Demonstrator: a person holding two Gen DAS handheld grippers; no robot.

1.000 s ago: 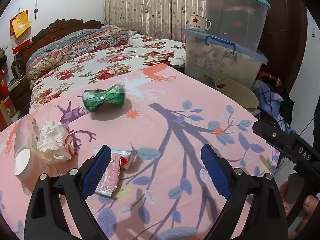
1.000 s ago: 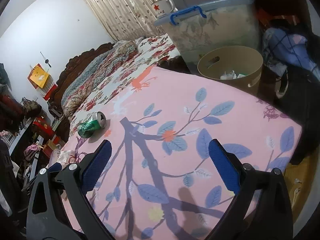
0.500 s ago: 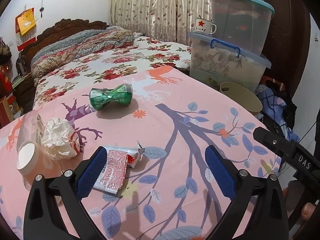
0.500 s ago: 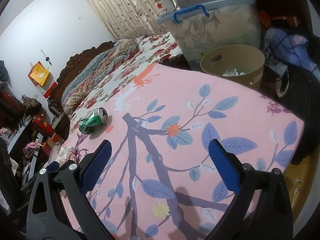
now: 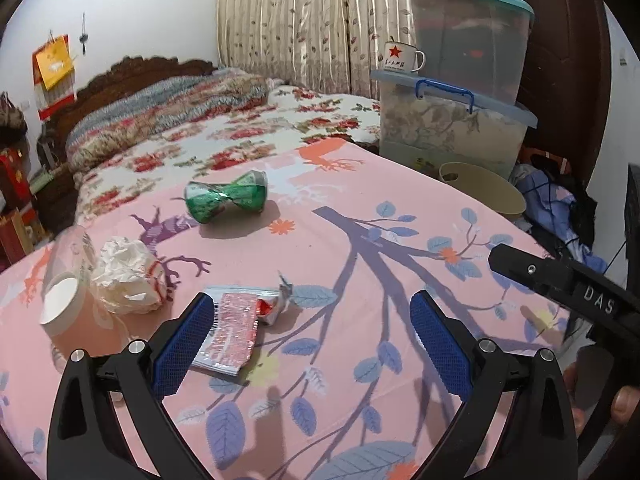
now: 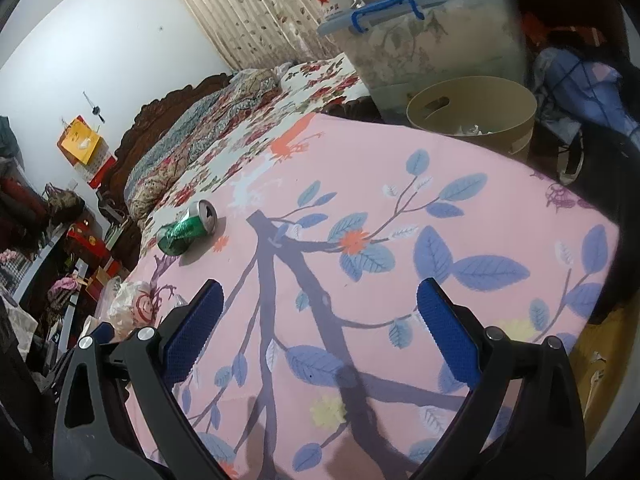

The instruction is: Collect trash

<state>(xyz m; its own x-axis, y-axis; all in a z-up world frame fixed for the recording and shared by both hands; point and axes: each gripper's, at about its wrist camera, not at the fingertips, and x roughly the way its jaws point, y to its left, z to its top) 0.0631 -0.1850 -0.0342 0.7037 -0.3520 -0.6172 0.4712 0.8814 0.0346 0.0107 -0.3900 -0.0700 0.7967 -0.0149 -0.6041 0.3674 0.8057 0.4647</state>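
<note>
A crushed green can [image 5: 226, 196] lies on the pink patterned cloth [image 5: 360, 280]; it also shows in the right wrist view [image 6: 186, 232]. A red and silver wrapper [image 5: 236, 328] lies beside my left gripper's left finger. A crumpled white paper ball [image 5: 128, 276] and a clear plastic cup [image 5: 64, 284] lie at the left. My left gripper [image 5: 312, 336] is open and empty above the cloth. My right gripper [image 6: 320, 320] is open and empty above the cloth's near part. A tan trash bin [image 6: 472, 114] holding scraps stands past the cloth's far edge.
Stacked clear storage boxes [image 5: 452, 120] with a white enamel mug [image 5: 400, 56] stand behind the bin. A flowered bed [image 5: 240, 136] lies beyond the cloth. Clothes [image 6: 580, 88] pile at the right. The right gripper's body [image 5: 568, 280] shows at the left view's right edge.
My left gripper has drawn back and risen slightly, so the wrapper and can sit further ahead. My right gripper has shifted a little; the bin looks nearer. Both stay open.
</note>
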